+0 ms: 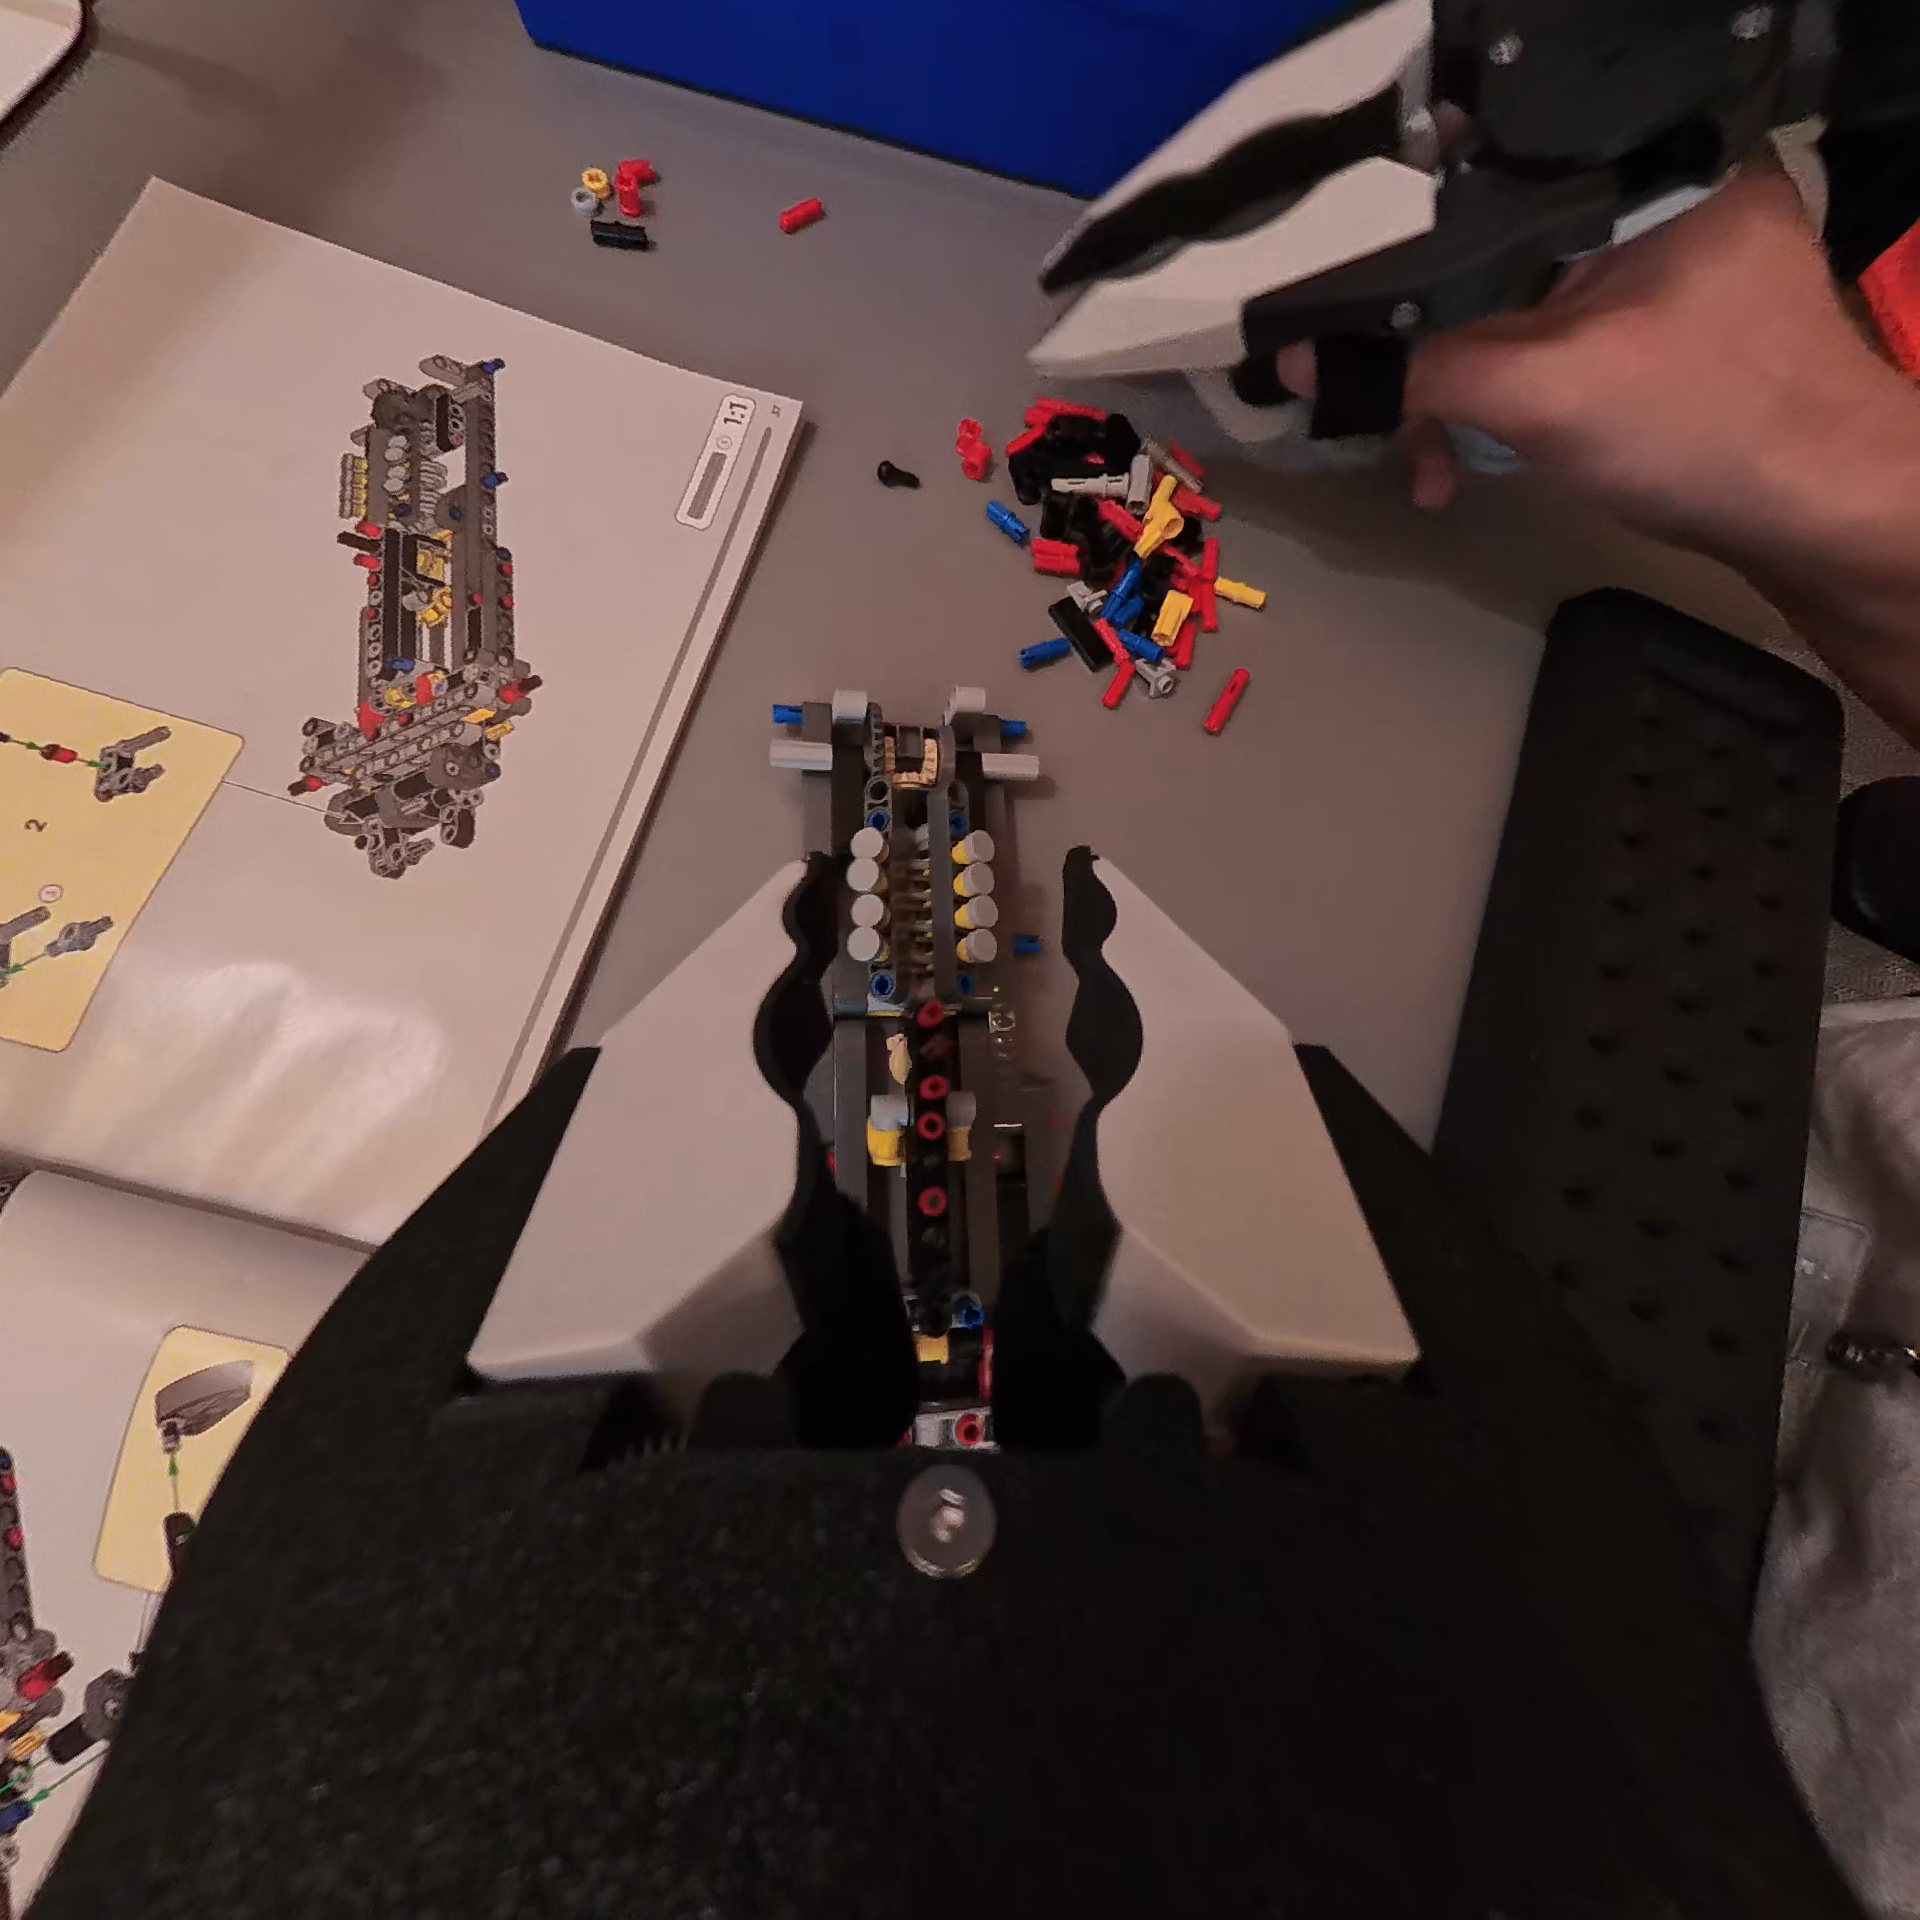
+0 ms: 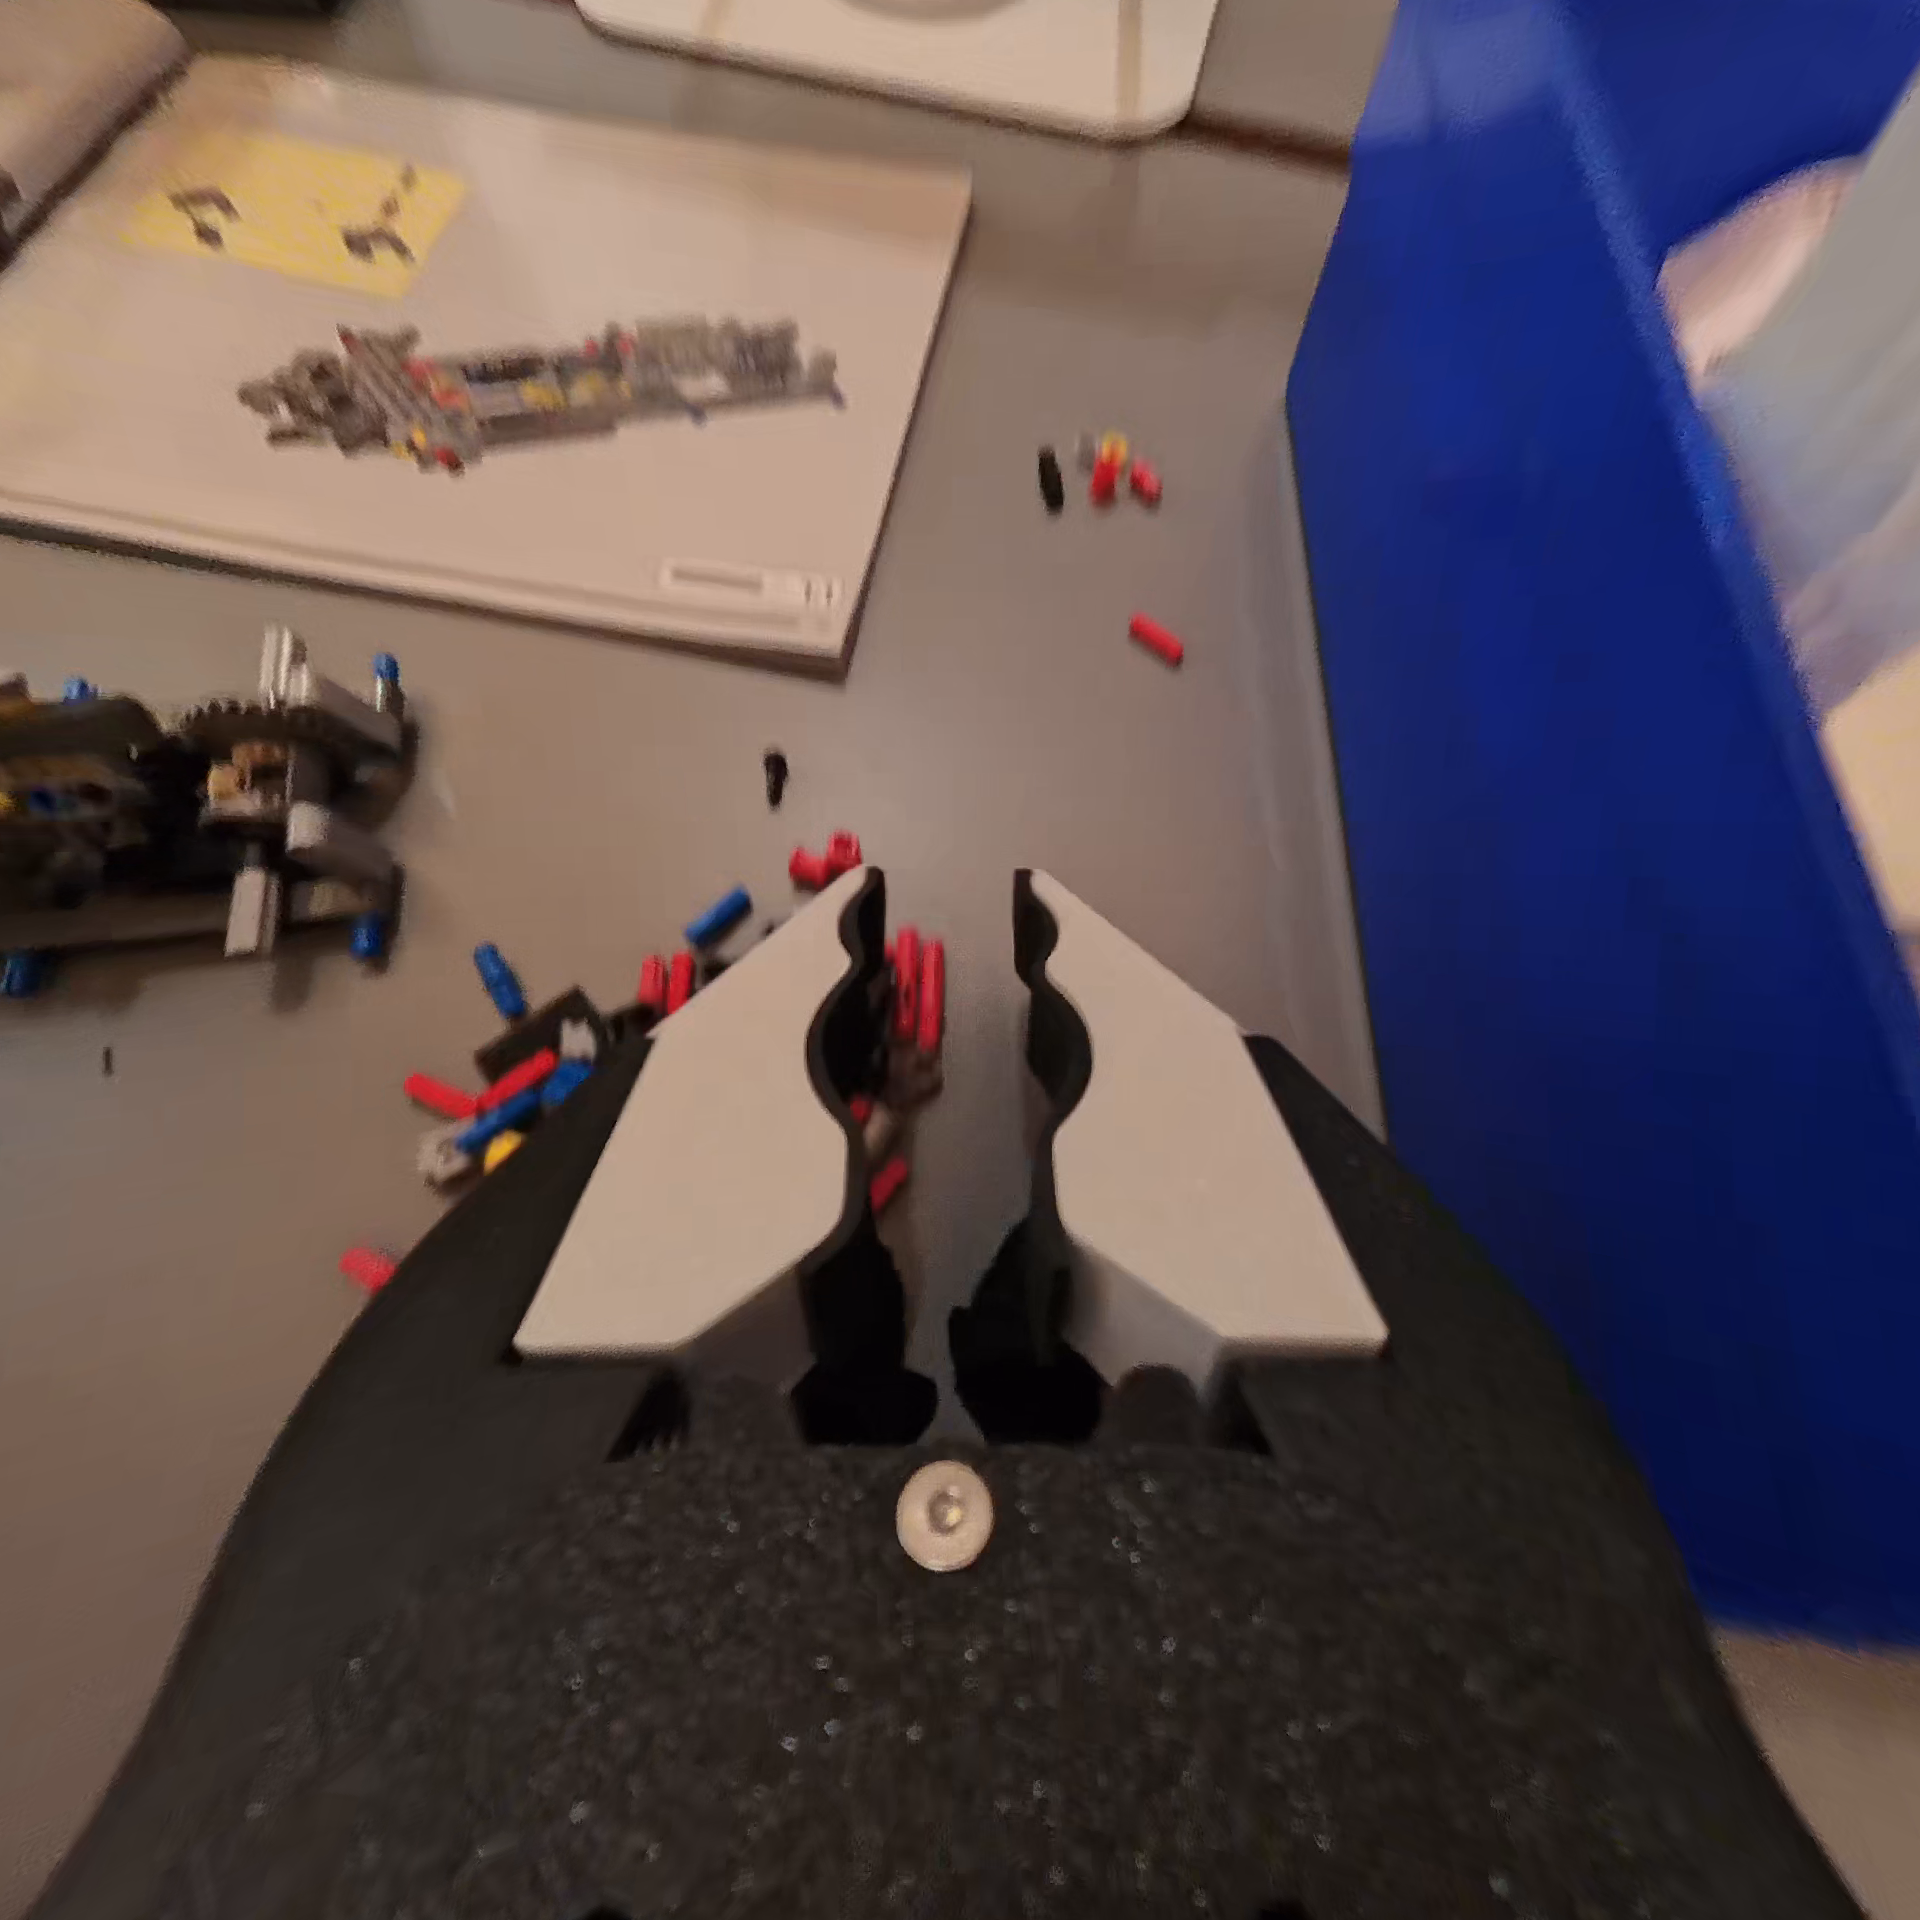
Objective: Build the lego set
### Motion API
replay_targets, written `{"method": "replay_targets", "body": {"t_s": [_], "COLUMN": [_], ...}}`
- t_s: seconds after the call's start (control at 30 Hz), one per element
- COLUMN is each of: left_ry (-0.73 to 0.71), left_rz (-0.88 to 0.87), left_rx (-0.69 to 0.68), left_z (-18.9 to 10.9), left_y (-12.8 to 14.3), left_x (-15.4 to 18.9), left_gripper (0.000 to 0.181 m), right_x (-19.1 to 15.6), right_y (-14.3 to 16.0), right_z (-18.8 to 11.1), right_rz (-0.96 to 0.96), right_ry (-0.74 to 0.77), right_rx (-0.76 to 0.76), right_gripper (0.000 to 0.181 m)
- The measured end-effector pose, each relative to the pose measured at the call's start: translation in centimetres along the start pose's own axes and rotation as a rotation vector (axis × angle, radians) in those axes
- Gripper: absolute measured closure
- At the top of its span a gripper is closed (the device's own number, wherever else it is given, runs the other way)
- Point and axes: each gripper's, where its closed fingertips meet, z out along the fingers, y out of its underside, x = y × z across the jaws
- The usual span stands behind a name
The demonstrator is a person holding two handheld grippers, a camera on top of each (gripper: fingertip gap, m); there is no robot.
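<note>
A long grey and black Lego chassis (image 1: pixel 914 914) with a row of grey and yellow cylinders lies on the grey table between the fingers of my left gripper (image 1: pixel 951 857), which grips its rear part. Its front end also shows in the right wrist view (image 2: pixel 260 810). A pile of small red, blue, yellow and black pins (image 1: pixel 1122 551) lies to its right. My right gripper (image 2: pixel 948 883), held in a hand, is open and empty and hovers over that pile (image 2: pixel 520 1081); it also shows blurred in the left wrist view (image 1: pixel 1049 312).
An open instruction booklet (image 1: pixel 312 623) lies to the left (image 2: pixel 520 312). A blue bin (image 1: pixel 883 52) stands at the back (image 2: pixel 1558 831). A small cluster of pieces (image 1: pixel 618 197), a lone red pin (image 1: pixel 800 215) and a black pin (image 1: pixel 896 475) lie apart. A black perforated panel (image 1: pixel 1642 935) stands on the right. My hands' fingertips stand some 20 centimeters from each other. The right tips stand about 5 centimeters off the black pin (image 1: pixel 896 475). It turns up in the right wrist view (image 2: pixel 778 774) as well.
</note>
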Motion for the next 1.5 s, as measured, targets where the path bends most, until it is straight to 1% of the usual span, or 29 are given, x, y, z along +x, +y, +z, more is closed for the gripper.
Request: {"method": "replay_targets", "body": {"t_s": [0.07, 0.2, 0.3, 0.43, 0.53, 0.6, 0.67, 0.77, 0.87, 1.0, 1.07, 1.13, 1.17, 1.23, 1.33, 1.4, 1.5], "left_ry": [-0.003, -0.012, -0.004, 0.004, 0.013, 0.014, 0.016, 0.018, 0.022, 0.007, 0.002, -0.010, -0.018, -0.033, -0.069, -0.109, -0.158], "left_rz": [0.011, 0.017, 0.006, 0.002, -0.001, -0.009, -0.020, -0.034, -0.040, -0.033, -0.029, -0.025, -0.025, -0.032, -0.051, -0.064, -0.104], "left_rx": [0.000, 0.012, 0.028, 0.030, 0.027, 0.027, 0.033, 0.042, 0.053, 0.057, 0.066, 0.070, 0.068, 0.062, 0.036, 0.014, -0.006], "left_z": [-0.1, -0.6, -1.1, -1.6, -1.8, -2.0, -2.2, -2.6, -2.8, -3.2, -3.6, -4.1, -4.3, -4.7, -5.6, -6.4, -8.1], "left_y": [0.0, 0.3, 0.6, 1.4, 1.9, 2.2, 2.5, 2.7, 2.6, 2.3, 2.1, 2.1, 2.2, 2.7, 4.1, 5.4, 7.4], "left_x": [0.2, 0.3, 0.4, 0.1, -0.2, -0.5, -0.7, -0.9, -1.0, -0.9, -0.6, -0.4, -0.3, -0.2, -0.2, -0.2, 0.2], "left_gripper": [0.140, 0.140, 0.140, 0.140, 0.139, 0.140, 0.140, 0.140, 0.140, 0.140, 0.140, 0.140, 0.140, 0.140, 0.141, 0.140, 0.141], "right_x": [0.6, 2.7, 3.5, 4.7, 4.8, 4.5, 4.3, 4.2, 4.2, 4.2, 3.8, 2.9, 2.7, 2.6, 2.5, 1.9, 1.1], "right_y": [-1.7, -2.7, -2.8, -4.0, -3.9, -3.4, -2.9, -2.4, -2.2, -1.9, -1.7, -1.9, -1.3, 0.6, 3.2, 4.4, 4.9], "right_z": [1.4, 4.7, 6.4, 7.6, 8.5, 8.7, 8.4, 7.8, 7.7, 7.2, 6.4, 4.7, 3.6, 1.4, -1.2, -2.1, -2.2], "right_rz": [-0.061, -0.084, -0.024, -0.003, 0.006, 0.028, 0.036, 0.031, -0.023, -0.096, -0.124, -0.143, -0.150, -0.145, -0.054, -0.001, 0.021], "right_ry": [0.048, 0.152, 0.145, 0.162, 0.143, 0.123, 0.111, 0.107, 0.113, 0.153, 0.145, 0.104, 0.098, 0.092, 0.104, 0.088, 0.073], "right_rx": [0.040, -0.026, -0.106, -0.101, -0.136, -0.179, -0.208, -0.193, -0.187, -0.221, -0.244, -0.205, -0.215, -0.254, -0.254, -0.256, -0.227], "right_gripper": [0.157, 0.154, 0.153, 0.153, 0.153, 0.157, 0.158, 0.162, 0.178, 0.178, 0.178, 0.178, 0.178, 0.179, 0.178, 0.179, 0.179]}}
